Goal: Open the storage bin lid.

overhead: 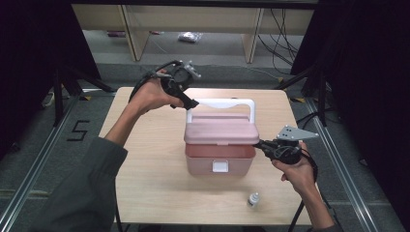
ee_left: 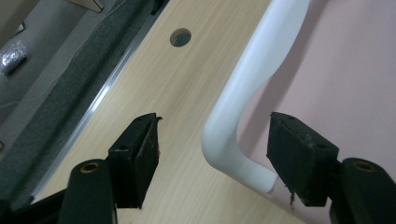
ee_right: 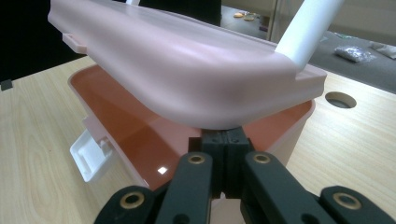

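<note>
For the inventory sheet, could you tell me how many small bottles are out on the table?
1. The small bottle stands on the table near its front edge, in front of the pink box. Others could be hidden inside the box.

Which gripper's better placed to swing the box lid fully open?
Right. The right gripper, shut, props the pink lid from below; the left gripper is open, pads clear of the white handle.

Lab: black curtains (overhead: 29,58), floor rails (overhead: 29,169)
</note>
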Tool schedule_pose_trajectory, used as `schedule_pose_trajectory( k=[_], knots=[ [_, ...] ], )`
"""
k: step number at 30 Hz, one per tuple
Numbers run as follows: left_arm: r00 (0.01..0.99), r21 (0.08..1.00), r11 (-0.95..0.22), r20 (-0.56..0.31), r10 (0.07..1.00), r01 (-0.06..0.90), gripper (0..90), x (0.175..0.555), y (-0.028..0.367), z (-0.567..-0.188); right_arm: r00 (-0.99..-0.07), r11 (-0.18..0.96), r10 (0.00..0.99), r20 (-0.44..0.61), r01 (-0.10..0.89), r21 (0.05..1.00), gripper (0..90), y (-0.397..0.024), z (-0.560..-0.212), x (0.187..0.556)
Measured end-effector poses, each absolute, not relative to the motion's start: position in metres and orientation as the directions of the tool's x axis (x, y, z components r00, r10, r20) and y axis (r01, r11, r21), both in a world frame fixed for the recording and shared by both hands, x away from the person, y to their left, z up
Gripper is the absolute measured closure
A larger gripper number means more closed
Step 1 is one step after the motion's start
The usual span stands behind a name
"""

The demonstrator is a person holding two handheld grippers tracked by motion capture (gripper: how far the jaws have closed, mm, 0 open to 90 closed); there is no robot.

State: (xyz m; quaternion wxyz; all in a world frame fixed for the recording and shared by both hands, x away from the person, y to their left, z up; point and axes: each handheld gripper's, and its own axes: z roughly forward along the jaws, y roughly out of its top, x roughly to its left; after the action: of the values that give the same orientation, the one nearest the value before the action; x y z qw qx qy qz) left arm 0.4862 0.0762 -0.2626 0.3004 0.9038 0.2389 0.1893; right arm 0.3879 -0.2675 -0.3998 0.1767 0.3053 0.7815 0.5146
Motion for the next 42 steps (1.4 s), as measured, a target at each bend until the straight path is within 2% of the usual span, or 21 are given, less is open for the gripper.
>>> schedule_pose_trajectory(
  k=[5,8,9,11,16,21,26,30,33,35,36,38,39,40,42],
  knots=[
    [0.767,0.682,-0.639,0.177,0.617,0.356,30.2,0.464,0.099,-0.277,-0.738,0.267,0.673,0.05,0.305,0.914,90.0,-0.266,-0.398,0.387],
    [0.735,0.724,-0.565,0.119,0.668,0.396,30.2,0.452,0.119,-0.295,-0.748,0.284,0.663,0.026,0.284,0.916,90.0,-0.267,-0.396,0.389],
    [0.727,0.727,-0.553,0.11,0.678,0.406,30.2,0.45,0.123,-0.3,-0.733,0.256,0.678,0.051,0.302,0.918,90.0,-0.265,-0.396,0.387],
    [0.703,0.733,-0.532,0.104,0.704,0.424,30.3,0.443,0.133,-0.312,-0.744,0.291,0.668,0.018,0.283,0.914,90.0,-0.267,-0.394,0.39],
    [0.685,0.763,-0.468,0.045,0.727,0.446,30.9,0.425,0.144,-0.345,-0.736,0.276,0.676,0.042,0.305,0.912,90.0,-0.266,-0.39,0.389],
    [0.672,0.786,-0.39,-0.043,0.74,0.48,31.0,0.409,0.139,-0.371,-0.745,0.285,0.666,0.015,0.273,0.919,90.0,-0.267,-0.387,0.392],
    [0.668,0.799,-0.342,-0.098,0.738,0.495,31.3,0.401,0.127,-0.386,-0.741,0.255,0.67,0.052,0.295,0.921,90.0,-0.265,-0.386,0.391],
    [0.655,0.803,-0.322,-0.109,0.748,0.501,32.1,0.397,0.116,-0.394,-0.738,0.272,0.675,0.021,0.275,0.922,90.0,-0.265,-0.383,0.392],
    [0.66,0.798,-0.335,-0.101,0.745,0.501,33.1,0.396,0.108,-0.4,-0.742,0.253,0.669,0.044,0.283,0.925,90.0,-0.264,-0.384,0.393],
    [0.674,0.783,-0.375,-0.076,0.734,0.496,35.0,0.398,0.104,-0.405,-0.736,0.26,0.677,0.02,0.265,0.928,90.0,-0.265,-0.384,0.394],
    [0.667,0.785,-0.367,-0.077,0.741,0.499,36.1,0.398,0.102,-0.408,-0.738,0.243,0.673,0.058,0.294,0.924,90.0,-0.264,-0.384,0.393],
    [0.668,0.78,-0.373,-0.077,0.74,0.503,39.1,0.399,0.101,-0.413,-0.74,0.258,0.671,0.036,0.279,0.925,90.0,-0.264,-0.383,0.395],
    [0.673,0.787,-0.338,-0.128,0.729,0.516,39.7,0.399,0.099,-0.418,-0.74,0.255,0.672,0.039,0.28,0.926,90.0,-0.264,-0.383,0.395],
    [0.67,0.792,-0.317,-0.152,0.726,0.523,44.2,0.399,0.098,-0.42,-0.741,0.263,0.67,0.03,0.275,0.925,90.0,-0.263,-0.382,0.396],
    [0.67,0.795,-0.322,-0.138,0.73,0.515,46.6,0.399,0.097,-0.421,-0.728,0.253,0.683,0.059,0.312,0.916,90.0,-0.262,-0.379,0.395]
  ],
)
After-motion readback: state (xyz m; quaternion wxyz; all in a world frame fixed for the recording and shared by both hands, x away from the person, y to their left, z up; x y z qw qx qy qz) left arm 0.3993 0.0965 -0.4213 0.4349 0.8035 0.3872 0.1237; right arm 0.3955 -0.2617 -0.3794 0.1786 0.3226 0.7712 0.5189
